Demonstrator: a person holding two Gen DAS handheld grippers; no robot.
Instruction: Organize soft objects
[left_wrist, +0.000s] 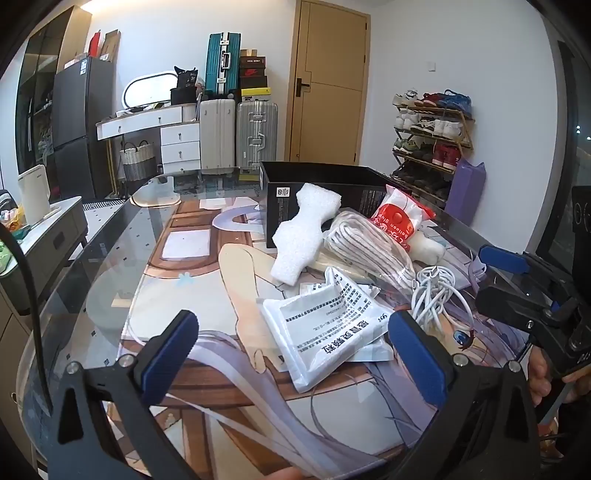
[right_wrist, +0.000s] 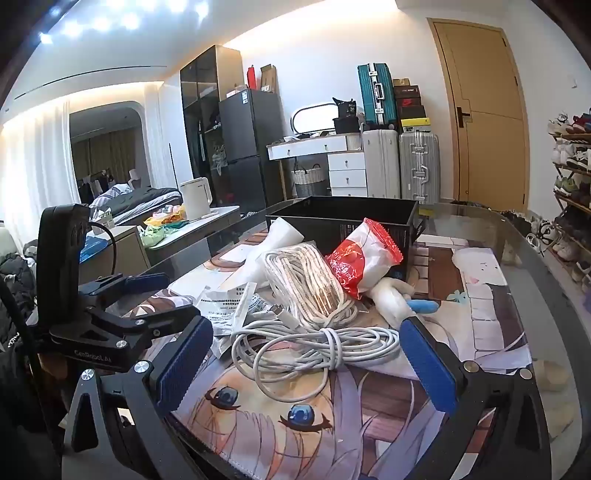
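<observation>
The soft objects lie in a loose pile on a glass table (left_wrist: 110, 258) covered by an illustrated mat (right_wrist: 480, 314), directly in front of an open black box (left_wrist: 332, 184). The pile comprises a white foam piece (left_wrist: 303, 236), a bagged bundle of striped cord (right_wrist: 306, 280), a red-and-white packet (right_wrist: 360, 258) leaning against the box, a coiled white cable (right_wrist: 314, 347) and a flat printed pouch (left_wrist: 328, 325). The left gripper (left_wrist: 291, 354) hovers above the mat with fingers spread wide, the pouch lying between and beyond its blue pads, nothing gripped. The right gripper (right_wrist: 306, 365) likewise has fingers spread apart, the coiled cable lying between them, ungripped
</observation>
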